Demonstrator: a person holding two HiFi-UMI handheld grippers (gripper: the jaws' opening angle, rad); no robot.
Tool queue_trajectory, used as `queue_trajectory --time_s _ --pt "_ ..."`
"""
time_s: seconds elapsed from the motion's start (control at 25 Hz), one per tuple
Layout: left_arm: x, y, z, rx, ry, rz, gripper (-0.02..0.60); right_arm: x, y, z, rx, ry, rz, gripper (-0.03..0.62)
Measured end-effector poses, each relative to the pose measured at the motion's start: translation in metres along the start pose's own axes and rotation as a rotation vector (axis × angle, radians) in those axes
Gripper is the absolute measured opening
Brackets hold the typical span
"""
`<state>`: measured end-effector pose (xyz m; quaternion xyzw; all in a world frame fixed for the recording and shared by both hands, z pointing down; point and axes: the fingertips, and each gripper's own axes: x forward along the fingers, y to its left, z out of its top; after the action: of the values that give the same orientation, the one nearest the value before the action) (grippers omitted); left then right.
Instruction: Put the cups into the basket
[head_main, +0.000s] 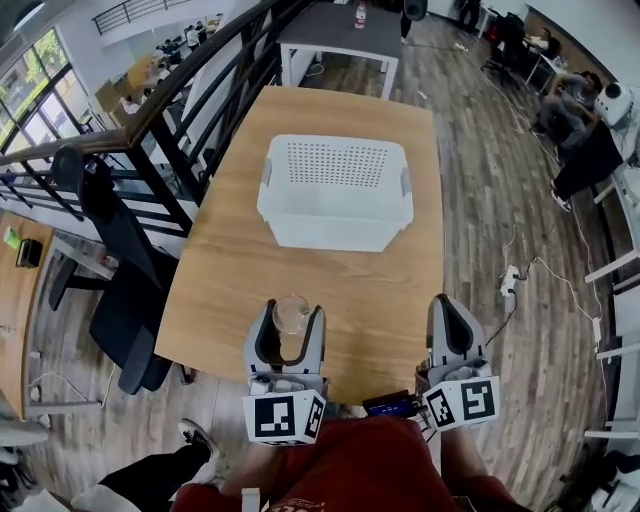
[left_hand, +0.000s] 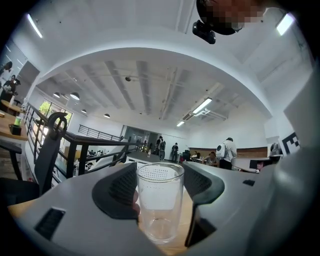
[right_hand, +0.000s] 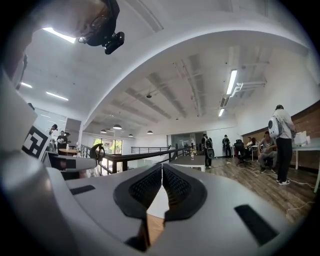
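Note:
A clear glass cup stands upright between the jaws of my left gripper, which is shut on it over the near edge of the wooden table. In the left gripper view the cup fills the gap between the dark pads. The white perforated basket sits mid-table, beyond both grippers, and looks empty. My right gripper hangs at the table's near right corner, its pads pressed together with nothing between them.
A black office chair stands left of the table beside a dark railing. A power strip and cable lie on the wood floor to the right. A grey table stands beyond the far end. People sit at the far right.

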<state>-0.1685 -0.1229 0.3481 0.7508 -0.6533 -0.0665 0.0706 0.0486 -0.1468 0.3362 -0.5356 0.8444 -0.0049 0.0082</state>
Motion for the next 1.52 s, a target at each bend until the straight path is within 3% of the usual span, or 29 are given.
queue_trajectory --time_s 0.36,0.8,1.52 --pt "0.038 0.006 0.002 0.010 0.000 -0.042 0.285 0.020 -0.016 -0.004 0.008 -0.005 -0.056 0.012" --pt "0.081 0.008 -0.004 0.060 0.039 -0.002 0.285 0.058 -0.040 -0.025 0.072 0.011 -0.013 0.012" --pt "0.137 -0.004 0.015 0.075 0.024 -0.049 0.285 0.065 -0.062 -0.053 0.113 0.055 -0.015 0.012"
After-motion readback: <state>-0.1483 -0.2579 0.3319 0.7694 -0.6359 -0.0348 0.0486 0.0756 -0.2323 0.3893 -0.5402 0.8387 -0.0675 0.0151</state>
